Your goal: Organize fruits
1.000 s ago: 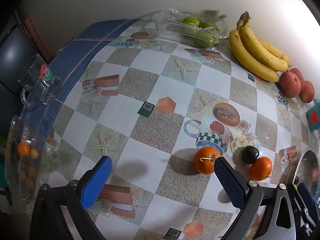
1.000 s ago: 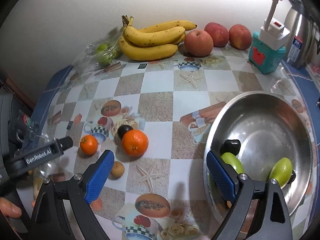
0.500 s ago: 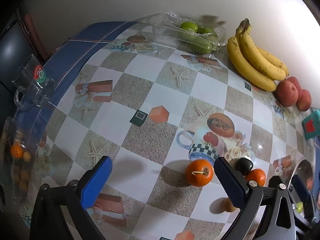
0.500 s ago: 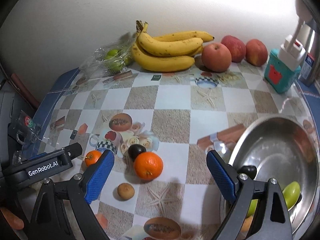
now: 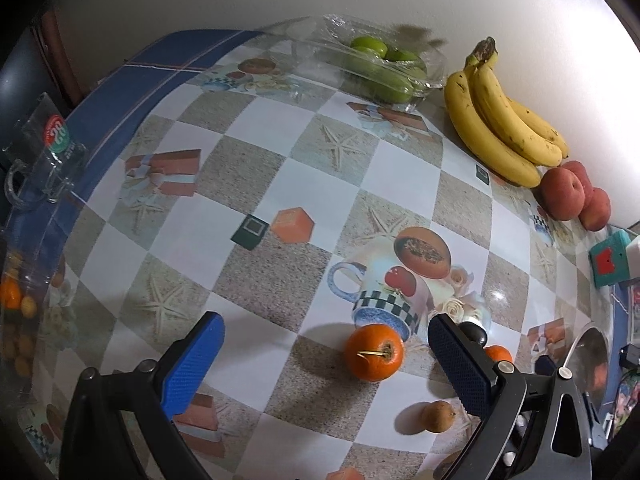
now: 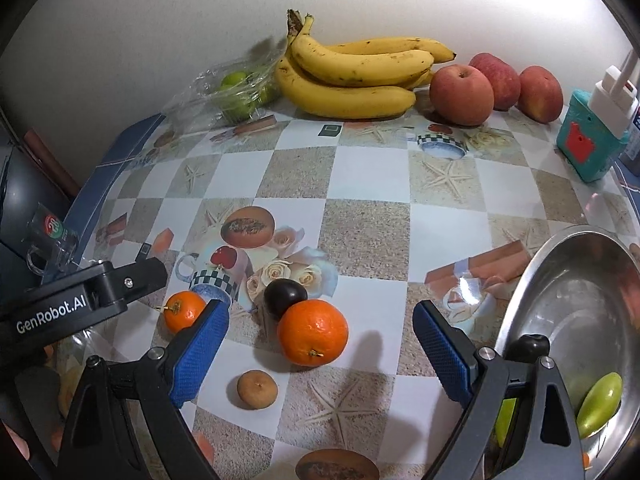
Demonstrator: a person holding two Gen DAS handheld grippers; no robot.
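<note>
My right gripper [image 6: 320, 354] is open and hovers over the table, with a large orange [image 6: 313, 332] framed between its blue pads and untouched. A dark plum [image 6: 285, 298] leans on that orange. A small orange [image 6: 184, 311] lies to the left and a small brown fruit [image 6: 257, 389] lies in front. My left gripper [image 5: 326, 364] is open too, above the small orange [image 5: 374, 352]; its right finger hides part of the plum [image 5: 474, 330]. The brown fruit [image 5: 438, 416] sits lower right. A steel bowl [image 6: 532, 264] at the right holds green fruits [image 6: 600, 400] and a dark one.
Along the back wall lie bananas [image 6: 352, 76], three apples [image 6: 462, 94] and a clear tray of green fruit [image 5: 384, 68]. A teal box [image 6: 588, 144] stands at the back right. A glass mug [image 5: 44, 152] and a clear container of small orange fruits [image 5: 16, 312] sit at the table's left edge.
The right gripper has moved left, away from the bowl, and now has the large orange between its fingers. The left gripper shifted slightly, with the small orange nearer its middle.
</note>
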